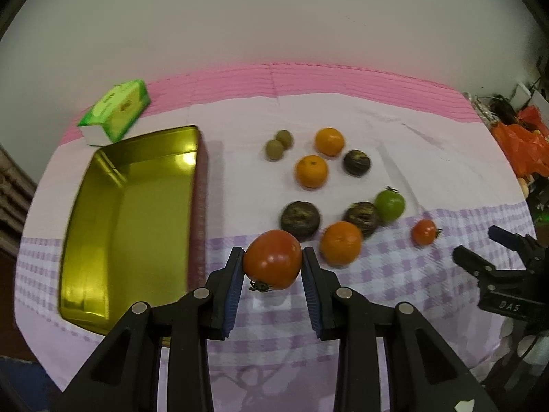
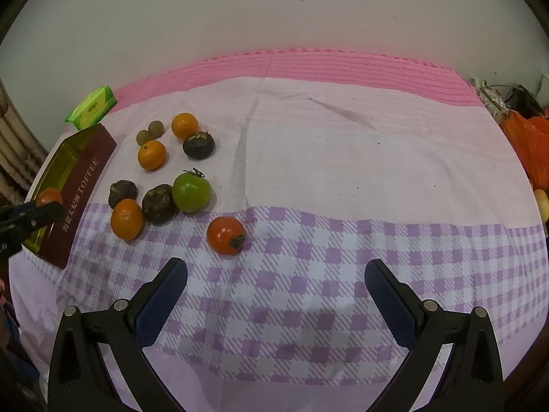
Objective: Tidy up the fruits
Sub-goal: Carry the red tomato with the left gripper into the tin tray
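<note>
Tomato first: we see a large red tomato [image 1: 273,260] clamped between the blue pads of the left gripper [image 1: 272,262], its dried calyx turned down towards the camera. In the right wrist view that same gripper [image 2: 41,211] shows at the cloth's left edge, the tomato [image 2: 49,196] hanging over the open gold tin [image 1: 130,219] (its dark red side wall reads TOFFEE). The tin itself lies along the left edge of the tablecloth [image 2: 343,171], with a green packet [image 1: 115,111] just beyond it near the far left corner.

The right gripper [image 2: 276,274] hovers above the checked band near the front edge, its jaws wide apart with nothing between them. Just ahead of its left finger sits a small red tomato [image 2: 225,234]. Further back we count a green tomato [image 2: 190,192], three oranges [image 2: 126,218] [image 2: 152,155] [image 2: 184,125], three dark wrinkled fruits [image 2: 159,203] [image 2: 122,193] [image 2: 198,145] and two small brownish-green fruits [image 2: 142,136] [image 2: 156,128], touching one another, all gathered on the cloth's left half between the tin and the middle.
</note>
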`<state>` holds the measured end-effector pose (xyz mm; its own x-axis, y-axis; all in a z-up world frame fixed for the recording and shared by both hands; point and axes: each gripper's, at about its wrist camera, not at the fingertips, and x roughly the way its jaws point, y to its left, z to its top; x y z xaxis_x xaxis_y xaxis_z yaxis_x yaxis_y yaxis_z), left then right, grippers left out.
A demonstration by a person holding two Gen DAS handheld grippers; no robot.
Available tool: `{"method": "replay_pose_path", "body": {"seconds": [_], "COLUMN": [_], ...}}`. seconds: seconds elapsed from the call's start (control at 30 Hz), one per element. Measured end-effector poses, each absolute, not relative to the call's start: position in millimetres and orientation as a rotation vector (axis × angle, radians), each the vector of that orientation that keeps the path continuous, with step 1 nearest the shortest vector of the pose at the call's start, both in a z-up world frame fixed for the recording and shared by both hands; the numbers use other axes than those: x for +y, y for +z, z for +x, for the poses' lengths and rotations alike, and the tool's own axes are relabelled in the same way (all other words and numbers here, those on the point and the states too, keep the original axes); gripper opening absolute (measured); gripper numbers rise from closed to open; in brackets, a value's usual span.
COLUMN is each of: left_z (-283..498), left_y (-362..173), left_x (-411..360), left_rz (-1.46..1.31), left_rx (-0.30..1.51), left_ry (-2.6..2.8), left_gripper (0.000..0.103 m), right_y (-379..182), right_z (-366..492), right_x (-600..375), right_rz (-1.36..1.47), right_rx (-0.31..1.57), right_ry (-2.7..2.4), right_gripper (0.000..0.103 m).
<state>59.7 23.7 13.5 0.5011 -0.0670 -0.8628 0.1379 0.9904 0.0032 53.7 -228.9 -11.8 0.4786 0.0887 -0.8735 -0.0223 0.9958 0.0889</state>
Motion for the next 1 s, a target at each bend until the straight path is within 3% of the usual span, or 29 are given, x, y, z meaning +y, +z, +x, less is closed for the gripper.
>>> {"method": "replay_pose_path", "body": {"seconds": [1.0], "left_z": [65], "left_y": [-33], "left_x": [159], "left_rz": [-0.028], "left_rx": [1.142], "left_ry": [0.175], "left_gripper": [0.030], "right_y": [-14], "right_z": [50], "right_x": [-212], "right_rz": [0.031], "right_rx": [1.062], "right_ry": [0.099], "right_gripper": [0.102]}}
